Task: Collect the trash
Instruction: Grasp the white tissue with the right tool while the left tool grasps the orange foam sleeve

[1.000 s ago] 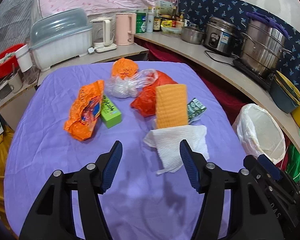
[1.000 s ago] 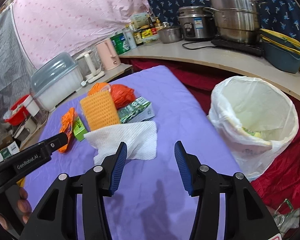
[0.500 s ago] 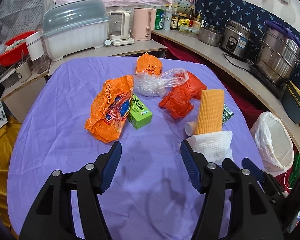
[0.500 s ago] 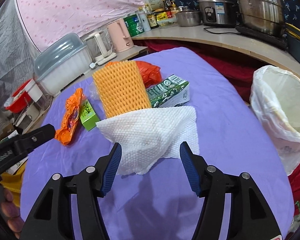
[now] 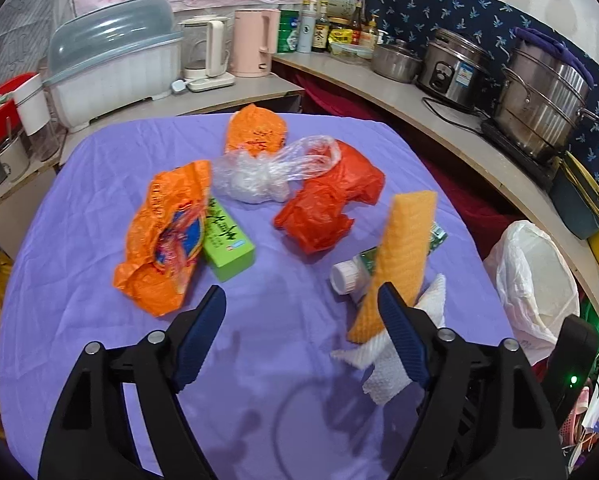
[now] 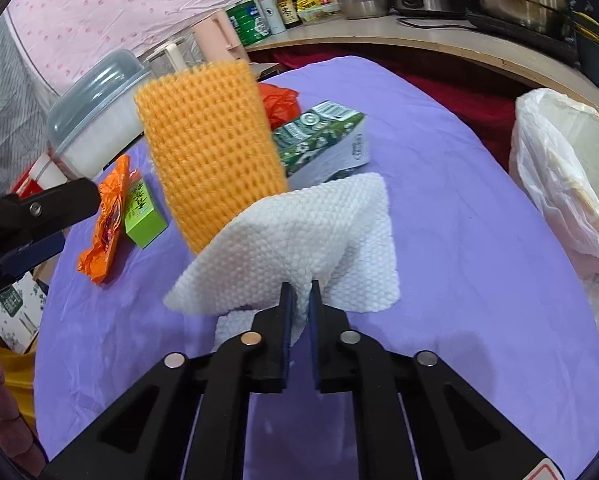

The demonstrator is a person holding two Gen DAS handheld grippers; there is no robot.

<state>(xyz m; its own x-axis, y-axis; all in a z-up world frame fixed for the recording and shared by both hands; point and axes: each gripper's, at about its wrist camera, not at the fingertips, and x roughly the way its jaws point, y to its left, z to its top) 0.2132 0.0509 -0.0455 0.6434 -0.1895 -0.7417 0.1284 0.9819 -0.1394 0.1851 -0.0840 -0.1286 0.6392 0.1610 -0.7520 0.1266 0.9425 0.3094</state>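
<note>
My right gripper (image 6: 298, 292) is shut on a white paper towel (image 6: 299, 236), lifted off the purple table (image 6: 459, 240); an orange foam net (image 6: 211, 148) rises with it. Both show in the left wrist view, towel (image 5: 391, 360) and net (image 5: 403, 256). My left gripper (image 5: 299, 332) is open and empty above the table's near side. On the table lie an orange wrapper (image 5: 167, 232), a green box (image 5: 227, 240), a red bag (image 5: 331, 204), a clear bag (image 5: 267, 172), an orange bag (image 5: 257, 130) and a green-white carton (image 6: 327, 144).
A white-lined trash bin (image 6: 571, 176) stands right of the table, also seen in the left wrist view (image 5: 535, 280). A counter (image 5: 479, 152) with pots, kettles and bottles runs behind and to the right. A dish rack (image 5: 115, 60) stands at the back left.
My right gripper has closed on the paper towel and lifted it, with the foam net tilting up. My left gripper has stayed open, shifting only slightly.
</note>
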